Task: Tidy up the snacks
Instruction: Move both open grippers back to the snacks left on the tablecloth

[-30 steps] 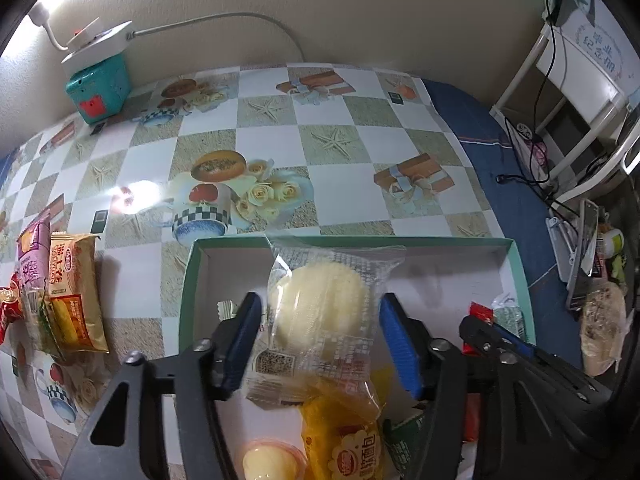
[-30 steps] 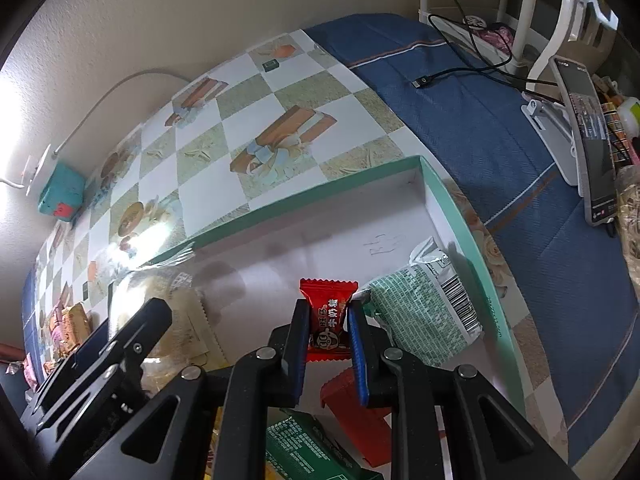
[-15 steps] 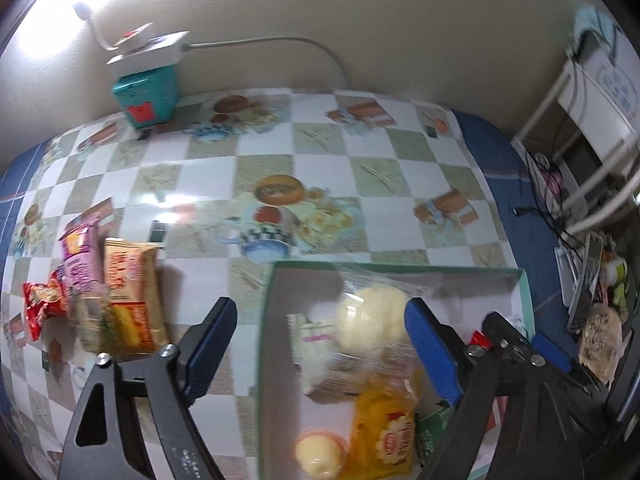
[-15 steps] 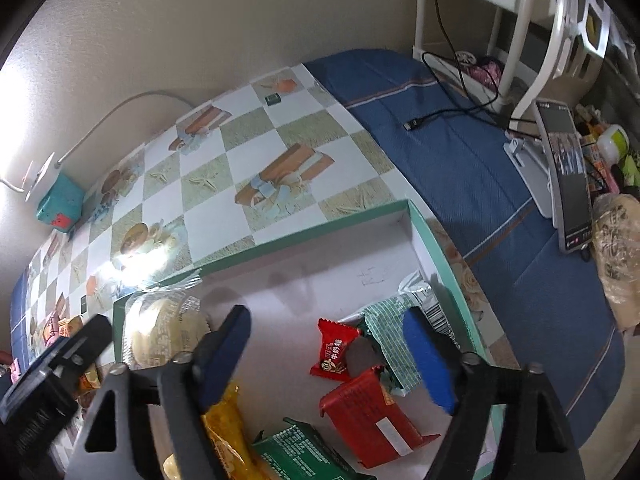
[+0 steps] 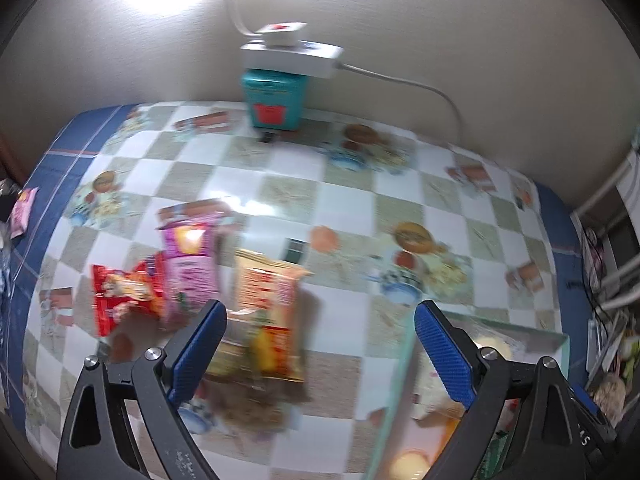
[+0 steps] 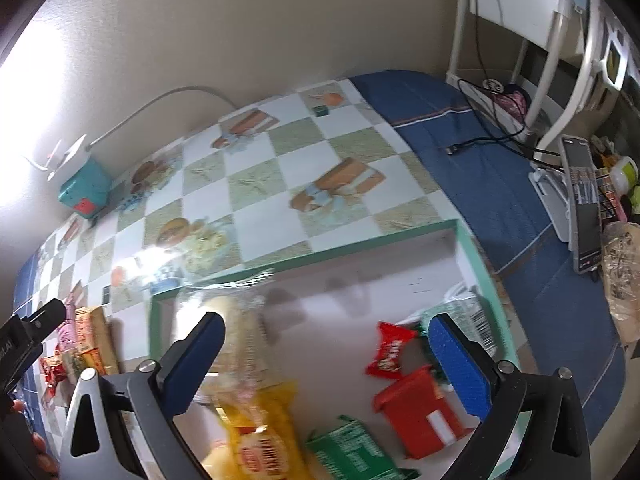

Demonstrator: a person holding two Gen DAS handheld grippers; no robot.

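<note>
While both grippers hang over the checkered tablecloth [image 5: 352, 216], neither holds anything. Left wrist view, going L to R: small pink packet [image 5: 23, 211] on the blue cloth at far left edge; red snack bag [image 5: 124, 292] left of centre, touching a pink snack bag [image 5: 192, 268]; orange-yellow snack pack [image 5: 268, 312] just beside those, lower centre, blurred. Left gripper [image 5: 320, 340] sits at the bottom w/ jaws opening, already wide, nothing clamped; its left blue pad overlaps the orange-yellow pack in the frame, right pad stands over the green box edge. Teal box [image 5: 276, 100] w/ white power strip [image 5: 292, 54] on top is at upper centre against the wall. Green-rimmed box [image 5: 394, 396] shows at lower right, contents too blurred to name. Right wrist view, L to R: the other gripper's black body at far left edge; a clear-wrapped bun [image 6: 244, 336] in the box's left part, yellow snack bag [image 6: 264, 436] below it; right gripper [image 6: 326, 360] at the bottom, jaws opening, very wide, empty. Green packet [image 6: 352, 452] bottom centre; small red candy [image 6: 390, 352] and red packet [image 6: 424, 412] right of centre, near each other; pale green barcode pack [image 6: 468, 316] partly behind the right pad. Phone on a stand [image 6: 582, 208] at far right.
</note>
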